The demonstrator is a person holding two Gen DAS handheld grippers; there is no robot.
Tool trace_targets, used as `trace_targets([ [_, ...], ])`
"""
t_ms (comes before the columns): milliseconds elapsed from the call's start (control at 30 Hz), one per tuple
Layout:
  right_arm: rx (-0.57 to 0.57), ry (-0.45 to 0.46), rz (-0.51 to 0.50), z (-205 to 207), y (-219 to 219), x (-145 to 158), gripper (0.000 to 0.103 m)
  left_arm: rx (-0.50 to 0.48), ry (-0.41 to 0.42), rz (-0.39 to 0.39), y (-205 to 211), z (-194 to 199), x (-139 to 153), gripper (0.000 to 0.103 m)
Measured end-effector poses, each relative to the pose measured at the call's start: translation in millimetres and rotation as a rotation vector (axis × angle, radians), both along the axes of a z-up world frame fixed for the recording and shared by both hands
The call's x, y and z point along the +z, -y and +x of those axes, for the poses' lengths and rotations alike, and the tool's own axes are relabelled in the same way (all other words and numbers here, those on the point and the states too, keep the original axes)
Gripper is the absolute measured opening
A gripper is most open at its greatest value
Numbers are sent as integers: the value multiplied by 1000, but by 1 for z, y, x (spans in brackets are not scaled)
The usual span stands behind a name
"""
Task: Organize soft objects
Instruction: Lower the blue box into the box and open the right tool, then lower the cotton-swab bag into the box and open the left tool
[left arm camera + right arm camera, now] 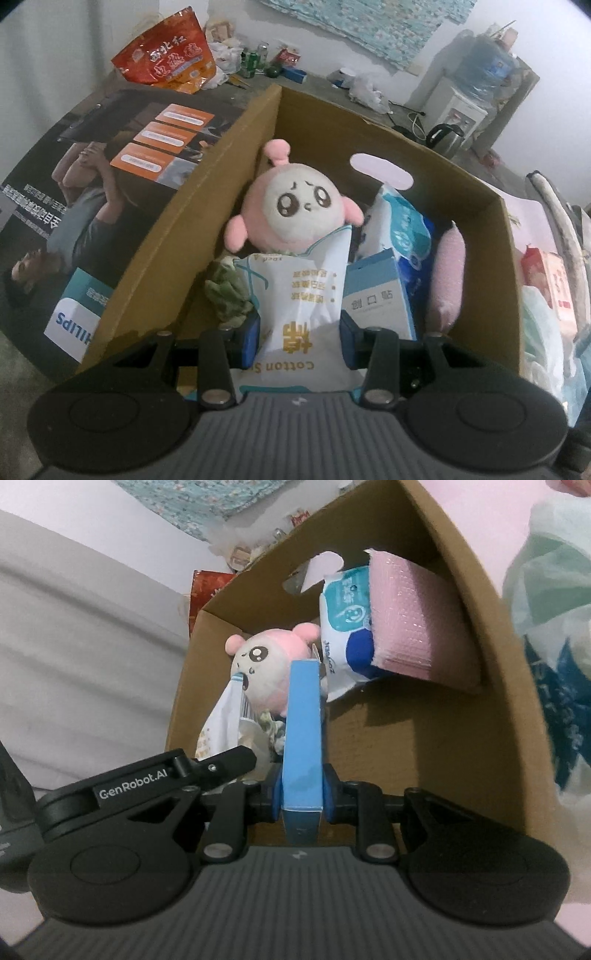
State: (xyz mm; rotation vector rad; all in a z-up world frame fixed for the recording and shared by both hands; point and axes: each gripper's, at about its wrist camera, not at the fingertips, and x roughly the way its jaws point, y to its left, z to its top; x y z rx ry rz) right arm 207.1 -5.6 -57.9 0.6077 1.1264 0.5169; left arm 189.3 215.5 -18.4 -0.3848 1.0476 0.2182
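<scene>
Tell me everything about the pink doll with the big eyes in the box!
The pink plush doll looks soft and fuzzy, with a round cream face, big dark shiny eyes, worried brows, small pink nubs at the sides and a pink knob on top. It leans against the wall of the cardboard box, face showing. A white cotton swab packet covers its lower part, and a blue-white wipes pack sits beside it.

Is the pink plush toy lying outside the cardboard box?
No, the pink plush toy sits inside the cardboard box, leaning near its left wall behind the white cotton swab bag.
</scene>
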Motion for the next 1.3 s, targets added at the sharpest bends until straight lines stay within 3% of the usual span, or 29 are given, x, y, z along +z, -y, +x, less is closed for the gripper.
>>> trace_targets([
  [167, 4, -24, 0, 6, -6, -9, 22, 14, -5, -6, -7, 4, -4, 44],
  [267, 20, -35, -13, 8, -11, -14, 27, 16, -5, -2, -9, 4, -5, 44],
  [400, 28, -16, -37, 8, -15, -15, 50, 20, -6, -2, -11, 4, -5, 44],
  [933, 8, 175, -66, -8, 5, 29, 53, 31, 11, -16, -12, -3, 5, 44],
  [1067, 4, 227, -17, -20, 30, 49, 53, 18, 45, -28, -7, -10, 18, 44],
  [1300, -19, 353, 34, -61, 99, 83, 53, -114, 100, -43, 36, -12, 45, 44],
])
